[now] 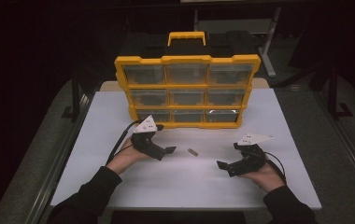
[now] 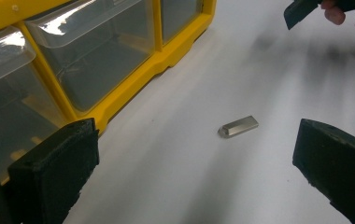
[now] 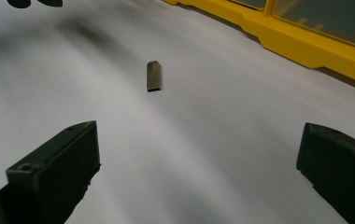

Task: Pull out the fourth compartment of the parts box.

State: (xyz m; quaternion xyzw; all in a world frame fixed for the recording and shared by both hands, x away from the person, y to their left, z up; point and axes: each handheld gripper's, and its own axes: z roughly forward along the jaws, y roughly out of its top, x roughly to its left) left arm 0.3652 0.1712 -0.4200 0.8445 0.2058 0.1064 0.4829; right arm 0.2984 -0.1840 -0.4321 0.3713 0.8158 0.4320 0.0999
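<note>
Between grippers, on white table (image 1: 269, 140): small metal USB stick (image 1: 193, 151), long axis pointing toward right gripper (image 1: 223, 165); left gripper (image 1: 168, 150) nearer; both sets of jaws apart, empty.

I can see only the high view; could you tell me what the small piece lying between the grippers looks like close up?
Observer: The piece is a flat metal bar, rounded at one end.
Operator: Are the left gripper's jaws open?
Observer: Yes, the left gripper is wide open, the piece ahead of the gap.
Operator: And the right one?
Observer: The right gripper is also wide open, holding nothing, short of the piece.
</note>
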